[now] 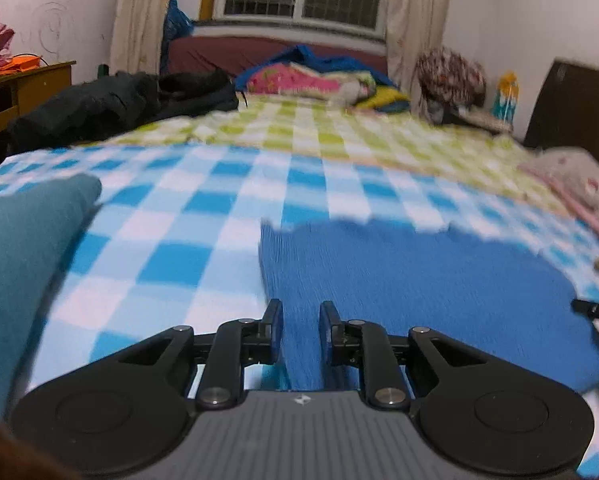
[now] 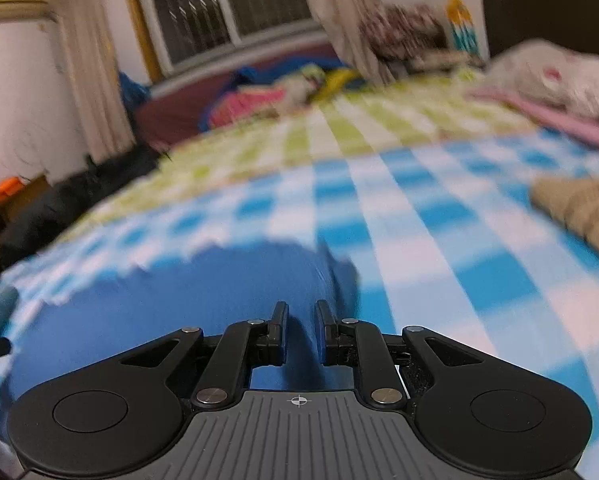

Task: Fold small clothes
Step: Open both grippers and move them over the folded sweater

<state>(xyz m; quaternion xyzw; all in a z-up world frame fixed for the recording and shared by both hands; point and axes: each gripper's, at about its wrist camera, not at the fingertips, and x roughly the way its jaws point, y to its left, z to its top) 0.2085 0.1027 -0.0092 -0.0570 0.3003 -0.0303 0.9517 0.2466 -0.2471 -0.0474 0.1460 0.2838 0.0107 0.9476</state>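
Blue garment (image 1: 399, 280) lies flat on the blue-and-white checked blanket (image 1: 171, 216), under both tools. Left gripper (image 1: 300, 308): jaws slightly apart over the cloth's left edge, nothing pinched. Right gripper (image 2: 302, 307): jaws a little apart over the cloth's right edge, where a fold rises between them; whether the pads press it cannot be told. Only the left view shows the teal cloth (image 1: 23, 264) in full; only the right shows a tan knitted item (image 2: 583, 208). No legible writing appears.
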